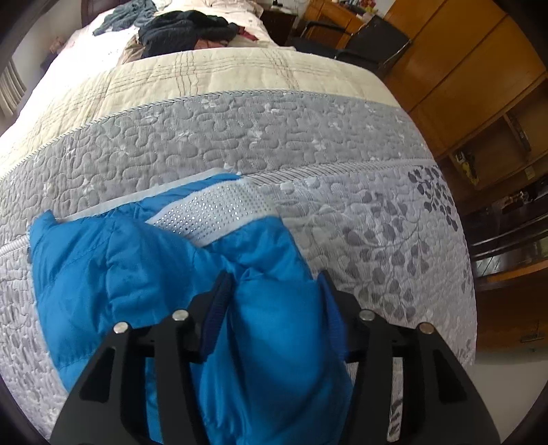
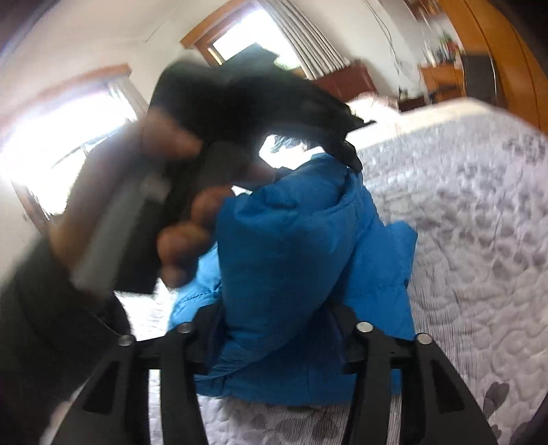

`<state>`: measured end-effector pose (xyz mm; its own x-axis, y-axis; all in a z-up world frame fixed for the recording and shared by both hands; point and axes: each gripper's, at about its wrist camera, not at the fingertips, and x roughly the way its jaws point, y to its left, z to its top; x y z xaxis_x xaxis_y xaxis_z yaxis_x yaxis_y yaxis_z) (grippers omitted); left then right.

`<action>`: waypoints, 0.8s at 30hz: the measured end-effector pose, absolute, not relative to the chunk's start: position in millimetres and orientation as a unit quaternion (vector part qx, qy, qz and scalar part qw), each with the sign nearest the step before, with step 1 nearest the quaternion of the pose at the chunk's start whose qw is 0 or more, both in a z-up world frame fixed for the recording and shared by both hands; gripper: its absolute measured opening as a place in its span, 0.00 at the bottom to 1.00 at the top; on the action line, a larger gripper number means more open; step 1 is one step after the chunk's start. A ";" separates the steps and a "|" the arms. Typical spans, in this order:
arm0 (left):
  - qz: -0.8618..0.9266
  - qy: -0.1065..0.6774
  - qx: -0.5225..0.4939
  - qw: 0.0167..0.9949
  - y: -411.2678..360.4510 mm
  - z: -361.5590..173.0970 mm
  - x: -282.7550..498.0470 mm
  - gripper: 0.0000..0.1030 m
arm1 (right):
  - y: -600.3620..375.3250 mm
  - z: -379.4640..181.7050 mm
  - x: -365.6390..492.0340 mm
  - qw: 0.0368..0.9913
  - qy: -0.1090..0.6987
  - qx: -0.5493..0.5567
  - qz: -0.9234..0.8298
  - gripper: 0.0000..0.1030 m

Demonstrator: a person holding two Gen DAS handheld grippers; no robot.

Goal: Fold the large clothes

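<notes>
The blue puffer jacket (image 1: pixel 171 274) is lying bunched on the grey quilted bedspread (image 1: pixel 308 143). The left gripper (image 1: pixel 274 284) and right gripper (image 2: pixel 274 315) are each pinching a fold of it, jaws clamped on fabric, with a hand (image 2: pixel 178 205) blurred alongside.

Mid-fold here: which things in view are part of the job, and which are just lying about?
In the job:
blue puffer jacket
left gripper, shut on it
right gripper, shut on it

Lying about:
dark clothes pile
grey-blue garment
black chair
</notes>
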<state>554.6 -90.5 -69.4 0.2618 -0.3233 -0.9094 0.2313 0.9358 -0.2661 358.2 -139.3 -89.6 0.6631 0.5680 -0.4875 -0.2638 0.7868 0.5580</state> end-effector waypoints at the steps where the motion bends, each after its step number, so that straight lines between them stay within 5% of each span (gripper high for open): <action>1: -0.176 0.579 -0.040 0.795 -91.2 -70.8 553.8 0.56 | -147.3 -89.0 360.6 0.872 0.343 0.246 0.247 0.54; 7: -0.209 0.550 -0.074 0.805 -80.9 -46.4 544.9 0.66 | -158.8 -84.7 373.5 0.841 0.395 0.242 0.278 0.57; 11: -0.229 0.504 -0.073 0.830 -52.9 -2.3 524.5 0.86 | -175.4 -82.2 375.9 0.816 0.413 0.277 0.295 0.60; 19: -0.271 0.468 -0.104 0.835 29.0 18.6 463.4 0.89 | -200.9 -47.3 421.5 0.783 0.448 0.314 0.296 0.85; 24: -0.300 0.472 -0.142 0.816 57.9 -2.1 443.0 0.89 | -160.5 -56.0 455.6 0.733 0.548 0.258 0.308 0.82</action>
<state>443.0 57.9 -2.1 0.3737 -0.6250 -0.6853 0.3560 0.7789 -0.5163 455.6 -160.5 -56.0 0.2089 0.7342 -0.6460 -0.1688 0.6777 0.7157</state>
